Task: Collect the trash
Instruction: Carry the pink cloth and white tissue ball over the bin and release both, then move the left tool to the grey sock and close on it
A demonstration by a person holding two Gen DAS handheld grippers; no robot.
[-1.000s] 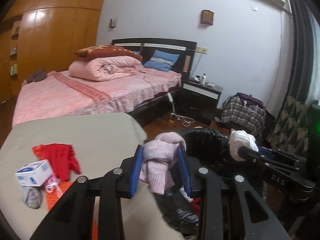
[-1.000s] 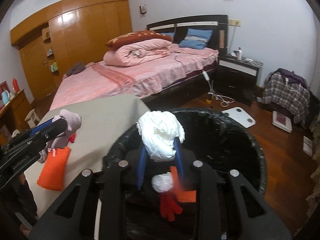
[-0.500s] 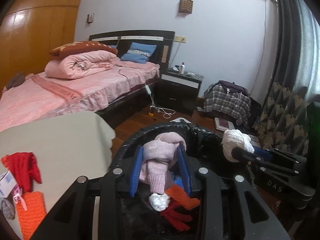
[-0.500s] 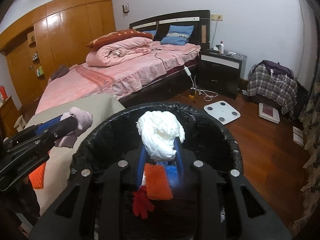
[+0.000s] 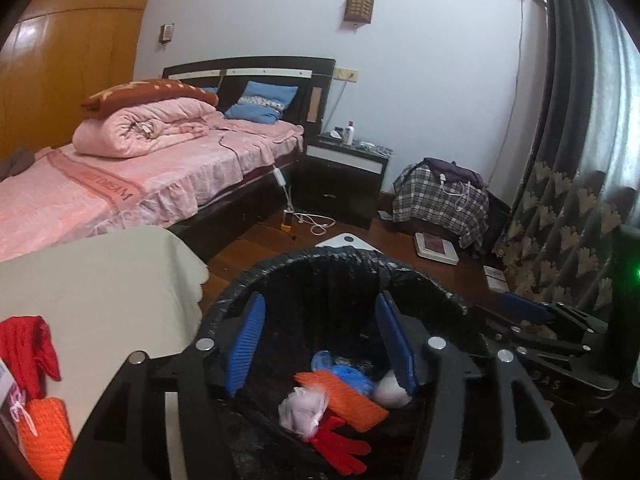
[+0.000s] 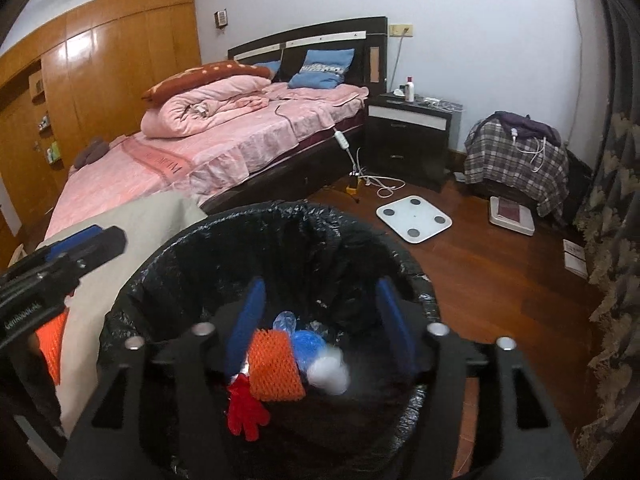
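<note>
1. Our left gripper (image 5: 320,344) and right gripper (image 6: 316,320), jaws just opened and empty, hover over the black-lined round bin (image 6: 280,232).
2. Pale pink crumpled wad (image 5: 302,408) lies inside at six o'clock; white tissue ball (image 6: 330,370) beside it.

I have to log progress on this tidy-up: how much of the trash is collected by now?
Done: the bin already holds an orange mesh piece, a red glove, pink and white wads.

In hand: nothing; left gripper and right gripper have just been opening, jaws empty.

Left: red cloth and orange mesh sleeve on the table.
</note>
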